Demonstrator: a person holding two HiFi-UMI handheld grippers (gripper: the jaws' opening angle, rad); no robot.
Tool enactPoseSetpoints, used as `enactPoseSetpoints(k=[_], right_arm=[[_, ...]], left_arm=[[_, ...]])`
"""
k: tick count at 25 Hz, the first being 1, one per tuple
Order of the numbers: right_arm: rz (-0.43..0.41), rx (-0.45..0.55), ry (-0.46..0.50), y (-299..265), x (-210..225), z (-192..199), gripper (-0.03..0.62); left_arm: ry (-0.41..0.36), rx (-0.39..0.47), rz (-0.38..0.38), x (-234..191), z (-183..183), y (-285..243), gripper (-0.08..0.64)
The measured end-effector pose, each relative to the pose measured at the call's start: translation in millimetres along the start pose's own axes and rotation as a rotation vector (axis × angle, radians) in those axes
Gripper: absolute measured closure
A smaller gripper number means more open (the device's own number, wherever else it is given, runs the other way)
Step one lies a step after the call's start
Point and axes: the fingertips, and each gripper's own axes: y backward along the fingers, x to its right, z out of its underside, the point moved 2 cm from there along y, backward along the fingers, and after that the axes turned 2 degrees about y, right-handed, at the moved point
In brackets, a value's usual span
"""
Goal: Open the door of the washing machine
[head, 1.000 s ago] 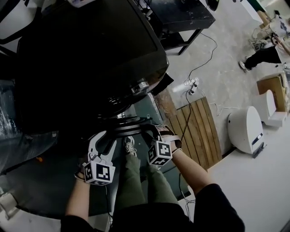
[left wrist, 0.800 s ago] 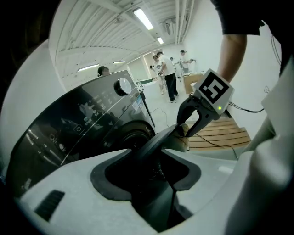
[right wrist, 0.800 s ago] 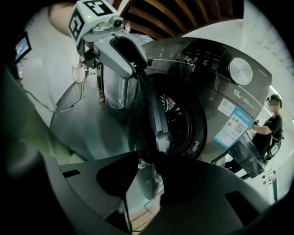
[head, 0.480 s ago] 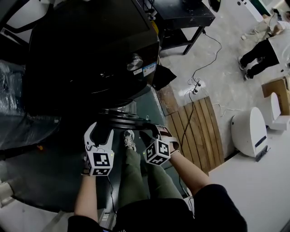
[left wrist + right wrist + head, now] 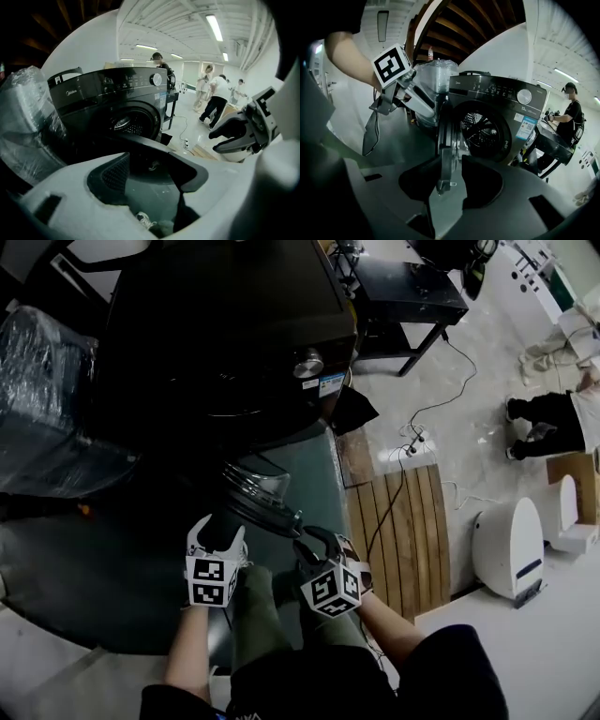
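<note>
Judging the door (image 5: 265,505) half open, out from the washing machine (image 5: 225,343), we had the right claw (image 5: 315,547) spread astride its edge; the left claw (image 5: 218,531), empty, had just been opening. Pushing gently along its swing seemed wisest.

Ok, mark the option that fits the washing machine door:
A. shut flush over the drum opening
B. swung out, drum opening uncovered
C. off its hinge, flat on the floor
B: in the right gripper view the door stands edge-on, swung away from the washing machine, and the drum shows bare beside it.
</note>
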Motion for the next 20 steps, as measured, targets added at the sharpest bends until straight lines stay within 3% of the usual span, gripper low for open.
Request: enactPoseSetpoints(k=[4, 9, 20], right_arm=[[-0.012, 0.029, -0.056, 19, -16, -20, 0.459], [0.001, 0.052, -0.086, 32, -32, -48, 0.465], [0.03, 0.05, -0.087, 9, -111, -139, 0.471]], left_arm=[[0.129, -0.017, 0.005, 2, 17, 17, 0.308], [0.205, -0.05, -0.029, -14, 43, 35, 0.308], [0.244, -0.117, -0.023, -94, 109, 98, 0.308]])
